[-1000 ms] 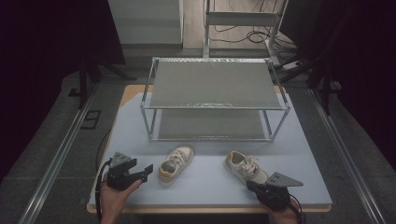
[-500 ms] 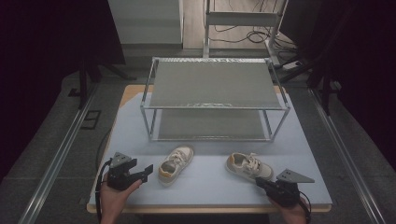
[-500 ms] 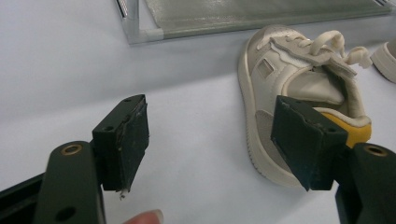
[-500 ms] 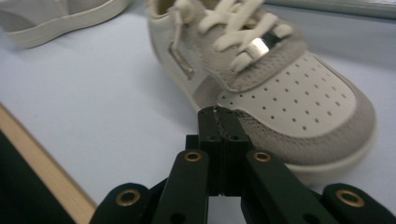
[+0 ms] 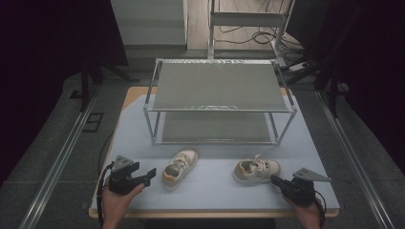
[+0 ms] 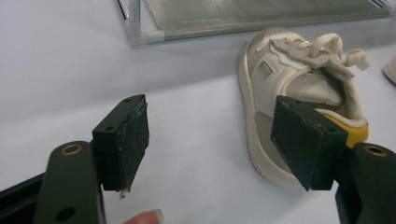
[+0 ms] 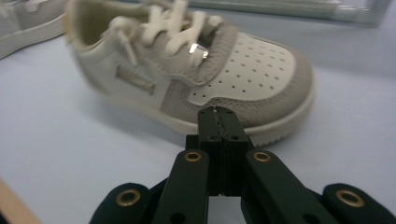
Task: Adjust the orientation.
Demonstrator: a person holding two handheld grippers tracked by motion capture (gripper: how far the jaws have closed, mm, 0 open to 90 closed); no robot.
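two small shoes lie on the pale bench (image 5: 215,200) in front of a two-tier metal rack (image 5: 219,102), and the work in hand looks like getting them onto it. the left shoe (image 5: 180,167) lies just beside the left gripper (image 5: 149,173), whose fingers (image 6: 128,140) stand wide open and empty, the shoe's heel end just behind the far finger in the left gripper view. the right shoe (image 5: 256,169) lies on its sole, toe towards the right gripper (image 5: 276,180), whose fingers (image 7: 219,128) are pressed together on nothing, their tips just short of the toe cap or touching it; i cannot tell which. the risk i see is on the right: fingers closed like that can only nudge, so a push forward would probably skid the shoe across the smooth bench or spin it towards the other shoe rather than take it. on the left, closing from this angle might catch only the soft collar or a loose lace, and the shoe could tilt or slip out on the lift. the rack's lower tier is low, so a shoe carried high could knock the front rail.
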